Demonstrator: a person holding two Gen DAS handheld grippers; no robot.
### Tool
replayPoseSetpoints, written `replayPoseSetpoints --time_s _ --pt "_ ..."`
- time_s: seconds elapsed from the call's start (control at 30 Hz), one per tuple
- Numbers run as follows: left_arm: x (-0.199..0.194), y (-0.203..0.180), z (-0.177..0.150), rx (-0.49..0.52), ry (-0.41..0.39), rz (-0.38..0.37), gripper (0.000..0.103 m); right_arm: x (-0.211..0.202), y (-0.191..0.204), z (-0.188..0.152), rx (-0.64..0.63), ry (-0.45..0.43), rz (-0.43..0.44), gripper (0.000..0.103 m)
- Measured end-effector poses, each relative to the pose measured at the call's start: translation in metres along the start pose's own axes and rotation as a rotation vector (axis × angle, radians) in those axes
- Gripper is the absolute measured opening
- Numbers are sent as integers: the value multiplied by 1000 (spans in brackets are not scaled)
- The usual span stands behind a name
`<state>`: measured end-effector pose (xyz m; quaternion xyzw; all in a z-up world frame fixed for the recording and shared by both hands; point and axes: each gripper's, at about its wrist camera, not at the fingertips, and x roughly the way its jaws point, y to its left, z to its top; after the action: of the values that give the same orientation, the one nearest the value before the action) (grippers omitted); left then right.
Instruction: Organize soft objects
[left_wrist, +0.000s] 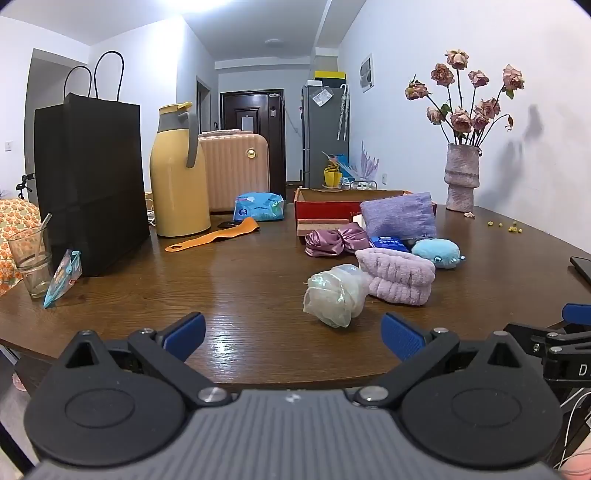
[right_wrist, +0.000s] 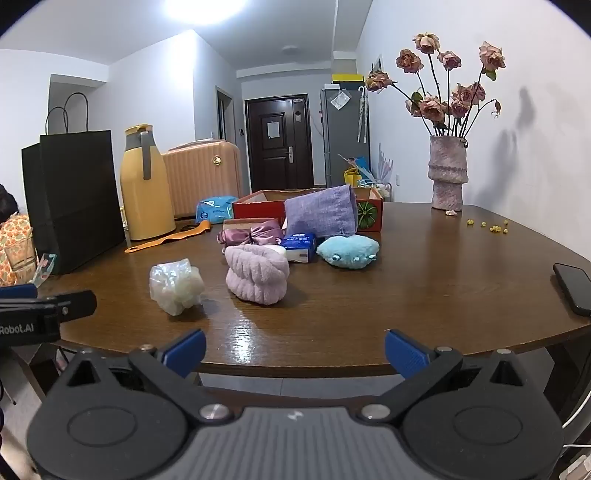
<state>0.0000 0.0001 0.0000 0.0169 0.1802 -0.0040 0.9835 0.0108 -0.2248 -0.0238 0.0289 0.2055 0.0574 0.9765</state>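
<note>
Soft things lie in a cluster on the brown table (left_wrist: 240, 280): a crumpled clear plastic bag (left_wrist: 336, 293) (right_wrist: 175, 286), a fluffy lilac headband (left_wrist: 397, 275) (right_wrist: 256, 275), a purple satin scrunchie (left_wrist: 336, 240) (right_wrist: 249, 234), a blue plush toy (left_wrist: 437, 251) (right_wrist: 349, 249), a small blue tissue pack (right_wrist: 299, 246) and a purple knit pouch (left_wrist: 399, 216) (right_wrist: 321, 210) leaning on a red cardboard box (left_wrist: 325, 206) (right_wrist: 258, 206). My left gripper (left_wrist: 293, 338) is open and empty at the near table edge. My right gripper (right_wrist: 295, 349) is open and empty, just short of the table edge.
A black paper bag (left_wrist: 92, 177), a yellow thermos (left_wrist: 179, 173), an orange shoehorn (left_wrist: 214, 236), a blue wipes pack (left_wrist: 258, 206) and a glass (left_wrist: 31, 258) stand at the left. A vase of dried roses (left_wrist: 461, 173) stands back right. A phone (right_wrist: 574, 288) lies at the right edge.
</note>
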Motion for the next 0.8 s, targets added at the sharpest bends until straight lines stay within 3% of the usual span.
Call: replayPoseSetpoints --time_s 0.8 --pt "-2 1 4 11 -7 6 103 0 -1 1 5 -3 3 103"
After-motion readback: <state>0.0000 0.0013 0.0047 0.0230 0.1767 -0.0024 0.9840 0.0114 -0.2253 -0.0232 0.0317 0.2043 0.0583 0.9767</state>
